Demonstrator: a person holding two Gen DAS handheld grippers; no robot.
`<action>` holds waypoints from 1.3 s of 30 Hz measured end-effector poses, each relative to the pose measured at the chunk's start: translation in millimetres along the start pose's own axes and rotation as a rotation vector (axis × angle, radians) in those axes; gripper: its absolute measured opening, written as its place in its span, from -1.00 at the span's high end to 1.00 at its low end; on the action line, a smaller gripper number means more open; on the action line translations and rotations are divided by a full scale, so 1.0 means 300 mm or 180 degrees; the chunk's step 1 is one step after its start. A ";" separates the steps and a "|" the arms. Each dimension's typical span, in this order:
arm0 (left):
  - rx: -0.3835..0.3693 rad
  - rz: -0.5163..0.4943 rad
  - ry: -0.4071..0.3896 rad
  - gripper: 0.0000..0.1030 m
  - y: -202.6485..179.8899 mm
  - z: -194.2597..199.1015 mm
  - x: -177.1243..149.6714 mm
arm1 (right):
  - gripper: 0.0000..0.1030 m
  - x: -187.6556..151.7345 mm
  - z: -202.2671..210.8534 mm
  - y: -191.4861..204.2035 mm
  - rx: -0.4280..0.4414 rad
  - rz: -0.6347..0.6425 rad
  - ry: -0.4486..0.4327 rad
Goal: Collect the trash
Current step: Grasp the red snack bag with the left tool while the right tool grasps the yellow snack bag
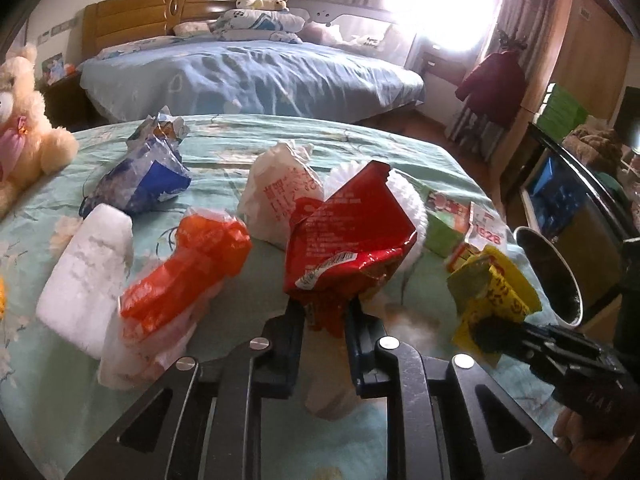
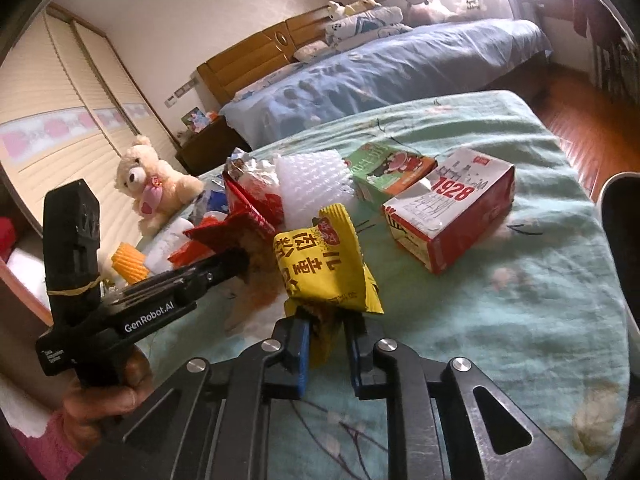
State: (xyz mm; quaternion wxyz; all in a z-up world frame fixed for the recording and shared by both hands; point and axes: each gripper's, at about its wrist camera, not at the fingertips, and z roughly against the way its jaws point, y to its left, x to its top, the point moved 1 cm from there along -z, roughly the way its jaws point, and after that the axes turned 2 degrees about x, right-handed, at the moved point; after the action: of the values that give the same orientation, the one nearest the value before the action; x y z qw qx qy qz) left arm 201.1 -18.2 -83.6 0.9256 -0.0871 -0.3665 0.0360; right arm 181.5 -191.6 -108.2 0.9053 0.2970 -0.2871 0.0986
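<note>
Both tongs loaded. My left gripper (image 1: 326, 312) is pinching the bottom edge of the red wrapper (image 1: 344, 236), which stands up from the jaws, long axis running up and away from me. My right gripper (image 2: 327, 320) is pinching the yellow packet (image 2: 320, 264) the same way: lower end between the pads, body upright and leaning a little left.

Both pieces are held above the green bedspread (image 2: 500, 320), not resting on it as far as I can judge.

Key relation: the bin (image 1: 552, 276), a dark round-rimmed container, sits at the right edge of the bed. In the left view it lies well to the right of the red wrapper, with the yellow packet and my right gripper between wrapper and bin. So the right hand is the nearer one; the yellow packet is just beside the rim. In the right view only a dark edge of the bin (image 2: 620, 216) shows at far right, so the packet must travel rightward.

Judgement: drop yellow first, then clear the right hand so the left can cross with the red wrapper.

Still on the bed: orange bag (image 1: 192, 272), white foam block (image 1: 86, 276), blue bag (image 1: 148, 176), white bag (image 1: 280, 196), green carton (image 2: 388, 172), red 1928 box (image 2: 452, 208), bubble wrap (image 2: 312, 176).
</note>
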 end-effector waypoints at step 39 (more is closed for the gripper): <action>-0.0697 -0.0747 0.0159 0.65 -0.445 -0.062 0.020 | 0.71 -0.085 0.417 -0.407 -0.0620 -0.0719 -0.0568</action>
State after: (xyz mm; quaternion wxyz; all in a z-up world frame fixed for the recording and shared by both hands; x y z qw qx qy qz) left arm 218.6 -151.1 -68.1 0.9173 -0.1449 -0.3528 -0.1147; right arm 145.5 -364.1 -99.4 0.9061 0.2459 -0.3393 -0.0588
